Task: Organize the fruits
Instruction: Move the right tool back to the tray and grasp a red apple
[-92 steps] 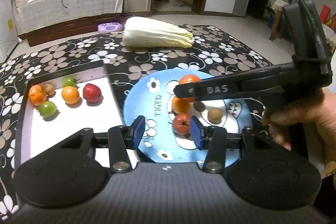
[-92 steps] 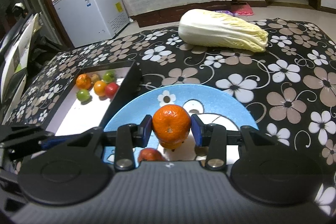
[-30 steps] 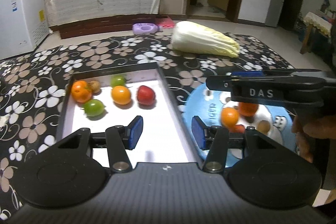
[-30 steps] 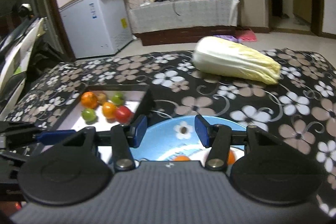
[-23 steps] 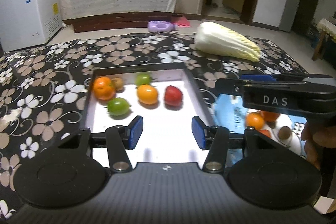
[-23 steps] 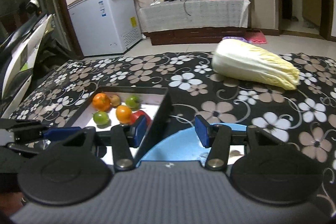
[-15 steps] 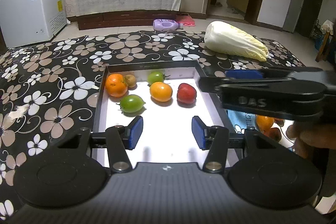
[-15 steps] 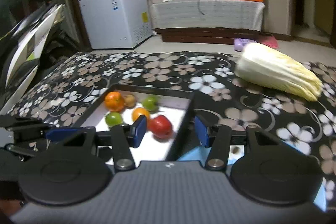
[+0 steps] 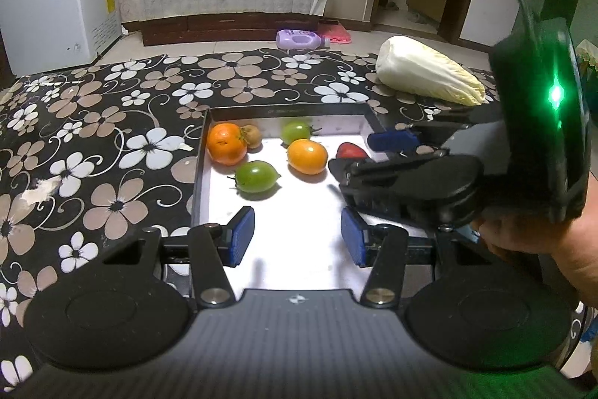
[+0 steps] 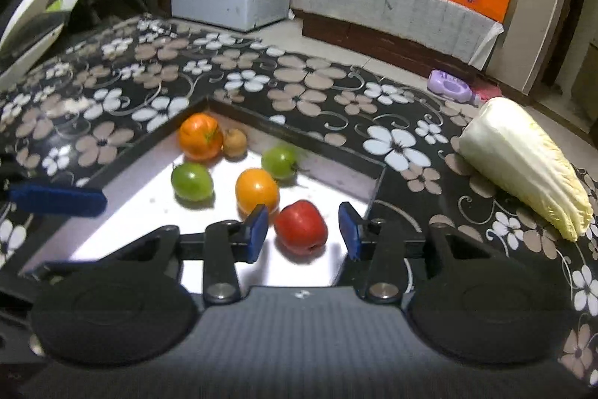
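Left wrist view. The left gripper (image 9: pixel 295 236) hangs over the near part of the tray (image 9: pixel 200 174), its blue pads (image 9: pixel 243 234) standing apart with only the white tray floor between them. Inside the tray, toward its far wall, lie an orange tomato (image 9: pixel 227 148) in the far left corner, a small brown fruit (image 9: pixel 253 136) touching it, a green tomato (image 9: pixel 297 132) at the middle of the far wall, a yellow-orange fruit (image 9: pixel 307 156) just in front of that, and a second green tomato (image 9: pixel 257 177) nearer the tray's centre. The red fruit (image 9: pixel 351 151) lies by the tray's right wall, partly hidden behind the right gripper (image 9: pixel 377 156), which reaches in over that wall from the right, held by a hand (image 9: pixel 530 242). A napa cabbage (image 9: pixel 426 77) lies on the flowered tablecloth (image 9: pixel 112 122) beyond the tray's far right corner.

Right wrist view. The right gripper (image 10: pixel 303 230) points down at the tray's (image 10: pixel 299 133) right corner (its jaws have just been closing). The red fruit (image 10: pixel 302 227) sits on the tray floor between the pads (image 10: pixel 258 230), a visible gap on either side, so nothing is gripped. The yellow-orange fruit (image 10: pixel 257 191) lies just beyond the left pad. The left gripper's blue fingertip (image 10: pixel 56 199) shows over the tray's left edge.
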{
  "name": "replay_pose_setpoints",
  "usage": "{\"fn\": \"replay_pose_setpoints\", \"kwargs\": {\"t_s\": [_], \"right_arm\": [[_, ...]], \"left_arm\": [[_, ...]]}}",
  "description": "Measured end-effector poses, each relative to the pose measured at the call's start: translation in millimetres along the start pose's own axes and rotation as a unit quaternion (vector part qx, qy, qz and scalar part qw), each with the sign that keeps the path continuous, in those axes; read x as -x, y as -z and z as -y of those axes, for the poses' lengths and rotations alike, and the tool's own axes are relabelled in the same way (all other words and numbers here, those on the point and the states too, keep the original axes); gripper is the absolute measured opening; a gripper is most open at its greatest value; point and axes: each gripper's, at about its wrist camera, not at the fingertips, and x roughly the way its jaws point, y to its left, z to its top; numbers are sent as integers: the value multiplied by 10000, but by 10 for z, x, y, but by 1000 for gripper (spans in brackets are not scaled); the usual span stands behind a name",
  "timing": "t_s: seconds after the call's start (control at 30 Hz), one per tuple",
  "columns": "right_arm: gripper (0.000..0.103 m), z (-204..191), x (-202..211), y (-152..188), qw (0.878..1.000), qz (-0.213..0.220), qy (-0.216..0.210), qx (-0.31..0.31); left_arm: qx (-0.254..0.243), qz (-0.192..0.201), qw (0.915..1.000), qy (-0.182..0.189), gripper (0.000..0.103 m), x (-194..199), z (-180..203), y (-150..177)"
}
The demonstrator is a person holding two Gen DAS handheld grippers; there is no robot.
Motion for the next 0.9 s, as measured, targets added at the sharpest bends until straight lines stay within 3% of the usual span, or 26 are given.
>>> {"fn": "replay_pose_setpoints", "kwargs": {"t_s": [0.17,0.27,0.37,0.6,0.9], "right_arm": [[44,-150,-116,31,9987,-145,202,439],[36,-159,-146,38,9985,-129,294,453],[36,-149,-147,48,9984,-90,318,460],[36,46,20,7,9981,119,-331,-507],[36,235,342,7,9911,457,-658,-1065]], "left_arm": [[60,-66,10000,-15,57,-28,-52,17],[63,-73,9999,-36,57,-20,-66,28],[83,-112,9999,-79,57,-39,-96,39],[93,-113,9999,-74,57,-104,-75,7],[314,-177,9988,-326,57,-339,-109,-97]]}}
